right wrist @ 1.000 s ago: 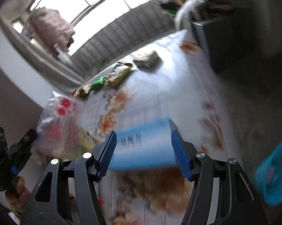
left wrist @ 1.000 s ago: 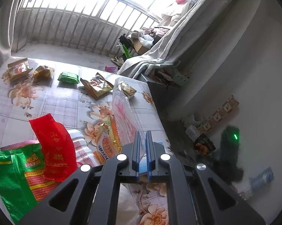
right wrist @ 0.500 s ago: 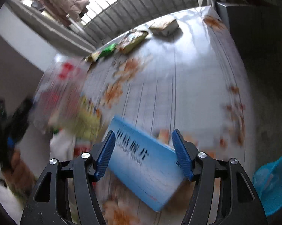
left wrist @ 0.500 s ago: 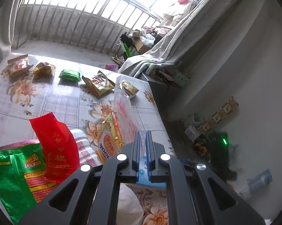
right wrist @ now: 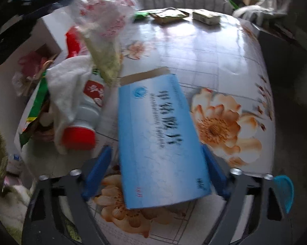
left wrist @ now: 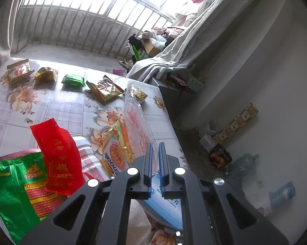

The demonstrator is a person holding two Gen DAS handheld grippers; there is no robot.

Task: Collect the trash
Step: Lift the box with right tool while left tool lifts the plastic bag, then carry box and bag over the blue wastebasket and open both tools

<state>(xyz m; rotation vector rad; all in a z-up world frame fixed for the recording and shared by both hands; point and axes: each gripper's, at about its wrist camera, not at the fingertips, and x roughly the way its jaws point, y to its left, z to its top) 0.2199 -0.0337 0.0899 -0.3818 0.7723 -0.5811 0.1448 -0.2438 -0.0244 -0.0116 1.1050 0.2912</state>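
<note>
Floral-print surface (right wrist: 214, 47) by a barred balcony window, litter all over it. Right tongs (right wrist: 155, 173) point steeply down, jaws opening, blue box (right wrist: 159, 143) lying flat between them; pads look just clear of its sides, motion blur makes contact hard to call. Left tongs (left wrist: 155, 163) are pressed together, pinching the rim of a clear printed plastic bag (left wrist: 137, 122) that holds an orange snack wrapper (left wrist: 116, 153).

Step, as I read it: box being let go next to the pile beside the bag. Next move calls for clearing the right tongs and going for more litter: the white red-capped bottle (right wrist: 86, 110), or the far wrappers, e.g. green packet (left wrist: 73, 80) and gold packet (left wrist: 105, 88).

Hidden or unclear: bag mouth not visible in either view, box's near end cut off by the left tongs, box text blurred, blue basket (right wrist: 284, 192) only a sliver at frame edge.
</note>
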